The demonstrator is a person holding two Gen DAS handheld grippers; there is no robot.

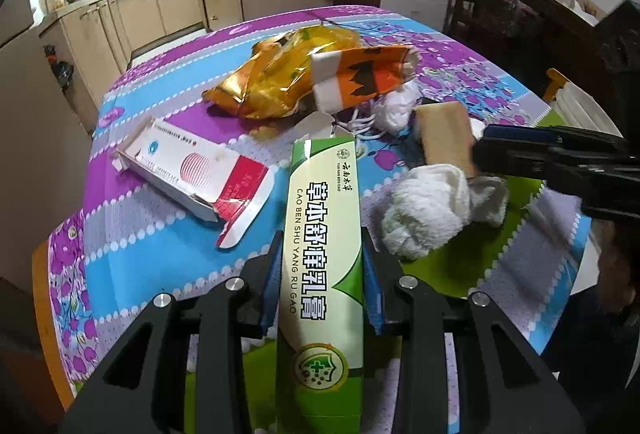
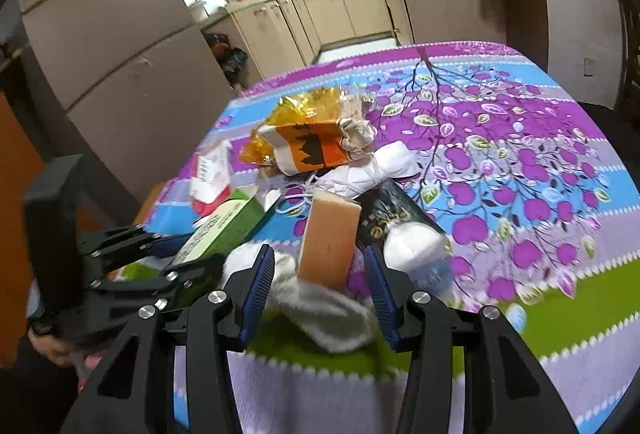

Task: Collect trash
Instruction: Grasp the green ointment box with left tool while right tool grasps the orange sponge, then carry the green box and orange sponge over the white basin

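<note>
The worktop [image 2: 560,218] is covered in a loud cloth: purple blossoms, blue, lilac and green bands with white scalloped edges. Behind it there's a kitchen with beige cabinets [image 1: 160,2], a window up top and pans hanging on the wall.

The trash sits bunched mid-frame in both views. There's a gold foil wrapper [image 1: 276,74], an orange-and-white pouch [image 1: 360,74], a red-and-white carton [image 1: 200,174] lying open at left, crumpled white tissue [image 1: 432,210] and a tan sponge block [image 2: 330,242].

The left tool [image 1: 322,266] has its blue pads pressed on both sides of a long green-and-white ointment box [image 1: 324,226], which runs straight up the middle of the left wrist view. So that one's gripped.

The right tool [image 2: 320,290] is partway open. The sponge block stands between its fingers over the tissue, with gaps on both sides, so nothing is held yet.

Only the right wrist view shows a black box with gold lettering [image 2: 388,214] behind the sponge and a white pad [image 2: 416,246] beside it. It also catches the left tool from the side at lower left, with a hand [image 2: 48,346] below it. The left wrist view shows the carton's face clearly; the right one blurs it.
</note>
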